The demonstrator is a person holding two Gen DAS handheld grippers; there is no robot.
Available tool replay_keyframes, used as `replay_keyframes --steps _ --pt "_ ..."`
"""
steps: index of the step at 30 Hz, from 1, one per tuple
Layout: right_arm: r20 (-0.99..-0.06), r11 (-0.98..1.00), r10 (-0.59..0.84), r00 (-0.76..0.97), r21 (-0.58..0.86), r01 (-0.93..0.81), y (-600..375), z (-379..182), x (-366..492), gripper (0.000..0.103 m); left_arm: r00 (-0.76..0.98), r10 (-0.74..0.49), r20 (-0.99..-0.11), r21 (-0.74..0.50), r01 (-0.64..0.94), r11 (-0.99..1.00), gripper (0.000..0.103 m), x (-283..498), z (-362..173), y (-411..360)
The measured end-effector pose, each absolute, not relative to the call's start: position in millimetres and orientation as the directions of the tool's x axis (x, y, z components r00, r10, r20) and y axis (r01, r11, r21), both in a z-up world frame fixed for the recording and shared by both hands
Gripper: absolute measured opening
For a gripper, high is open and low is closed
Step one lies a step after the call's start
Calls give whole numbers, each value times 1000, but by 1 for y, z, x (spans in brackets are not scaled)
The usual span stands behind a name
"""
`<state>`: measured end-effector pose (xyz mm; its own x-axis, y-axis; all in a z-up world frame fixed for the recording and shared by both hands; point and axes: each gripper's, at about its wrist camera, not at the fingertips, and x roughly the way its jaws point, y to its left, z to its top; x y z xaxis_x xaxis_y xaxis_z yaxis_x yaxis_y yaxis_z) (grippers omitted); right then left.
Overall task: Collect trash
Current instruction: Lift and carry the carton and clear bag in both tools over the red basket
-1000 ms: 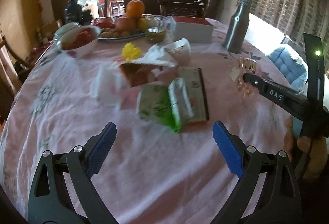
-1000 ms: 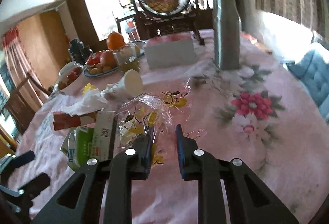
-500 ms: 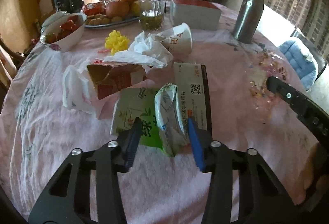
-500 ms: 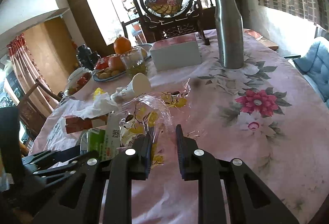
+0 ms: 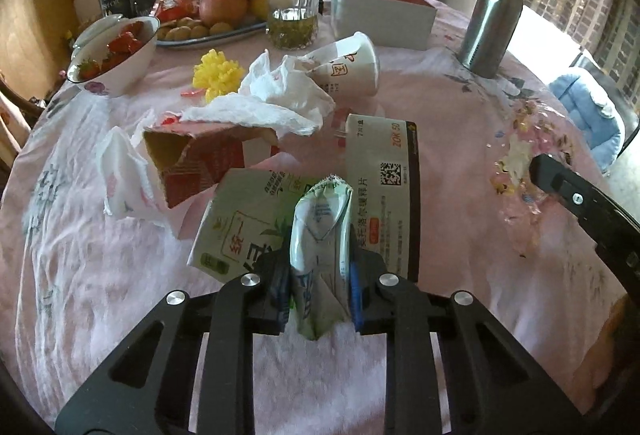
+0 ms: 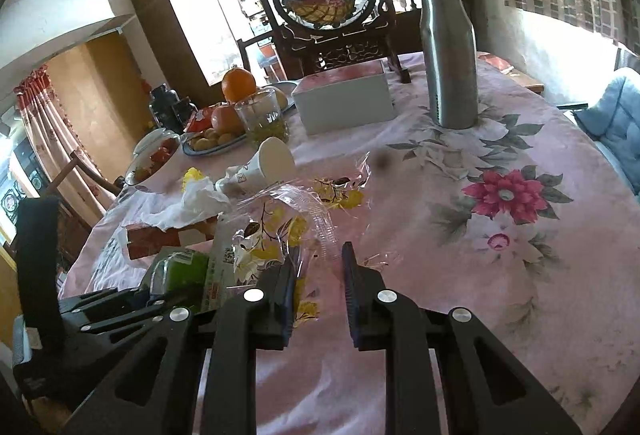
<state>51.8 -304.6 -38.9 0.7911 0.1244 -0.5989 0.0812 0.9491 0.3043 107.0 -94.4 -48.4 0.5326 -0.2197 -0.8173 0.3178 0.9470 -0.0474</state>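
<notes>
My left gripper (image 5: 318,287) is shut on a crushed green-and-white drink carton (image 5: 320,239) on the pink tablecloth. Beside it lie a flat green tea carton (image 5: 240,231), a white flat box with a QR code (image 5: 382,187), a torn red box (image 5: 196,159), crumpled tissues (image 5: 272,103) and a tipped paper cup (image 5: 352,65). My right gripper (image 6: 318,275) holds its fingers close around a clear plastic wrapper with yellow flowers (image 6: 296,227); the wrapper is between its pads. The left gripper shows at the lower left of the right wrist view (image 6: 120,303).
A steel bottle (image 5: 494,11) stands at the right back. A white-and-red box (image 5: 382,19), a glass of tea (image 5: 294,19), a fruit plate (image 5: 216,23), a strawberry bowl (image 5: 116,55) and a yellow flower (image 5: 218,75) are at the back. A blue chair cushion (image 5: 588,115) sits beyond the table's right edge.
My left gripper moved forward to the trash pile and closed from wide open onto the crushed carton. My right gripper has kept its hold on the clear wrapper, hardly moving.
</notes>
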Motion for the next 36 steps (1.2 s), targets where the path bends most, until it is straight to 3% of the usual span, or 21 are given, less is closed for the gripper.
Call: replay_keyframes --steps 18,36 --pt "-603 967 79 794 239 85 -290 -38 51 22 662 -304 -686 -138 291 947 24 10 11 -11" --pt "-578 961 264 773 227 -159 -190 2 -23 21 743 -279 -609 -168 223 960 24 -43 23 65"
